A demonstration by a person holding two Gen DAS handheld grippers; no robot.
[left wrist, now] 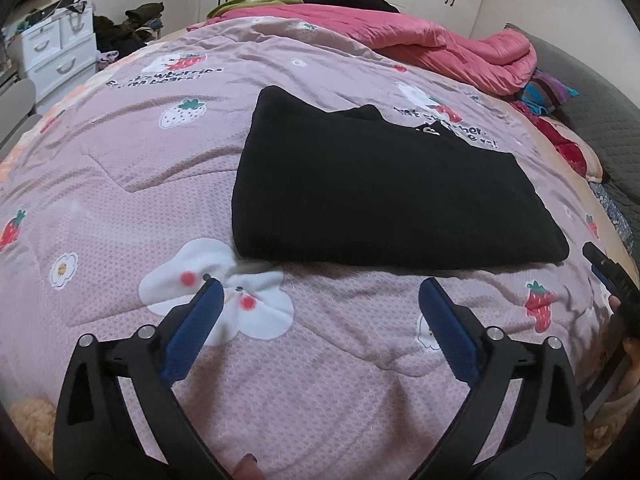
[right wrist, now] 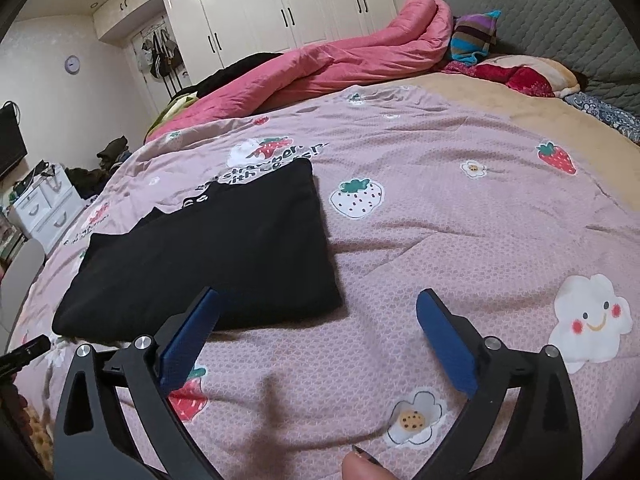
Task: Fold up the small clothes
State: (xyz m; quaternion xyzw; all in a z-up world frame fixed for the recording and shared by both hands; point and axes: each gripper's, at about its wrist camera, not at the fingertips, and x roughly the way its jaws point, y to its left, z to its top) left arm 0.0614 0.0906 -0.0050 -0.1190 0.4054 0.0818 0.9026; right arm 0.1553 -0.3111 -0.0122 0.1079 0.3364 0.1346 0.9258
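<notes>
A folded black knit garment (left wrist: 384, 196) lay flat on a mauve quilted bedspread printed with strawberries, flowers and white clouds (left wrist: 120, 168), near the middle of the bed. Its folded edge faced the cameras, and a small white mark showed near its far edge.

The left claw (left wrist: 320, 294) hung just short of that near edge, its blue-padded jaws spread wide with nothing between them but bedspread. The right claw (right wrist: 318, 306) was likewise wide open and empty; its left blue pad (right wrist: 188, 340) overlapped the garment's near right corner in the right wrist view, though whether it touched the cloth could not be told. A fingertip showed at the bottom edge of each view.

Nothing lay on the bedspread between the claws and the garment. Behind it, a rumpled pink duvet (left wrist: 440, 40) ran across the far side of the bed, with dark and olive clothes piled beyond. A striped cushion (right wrist: 476, 36) and a red-patterned pillow (right wrist: 528, 76) sat by the grey quilted headboard (right wrist: 560, 12). White wardrobe doors (right wrist: 288, 4) lined the back wall, and a white drawer unit (left wrist: 56, 52) stood beside the bed.
</notes>
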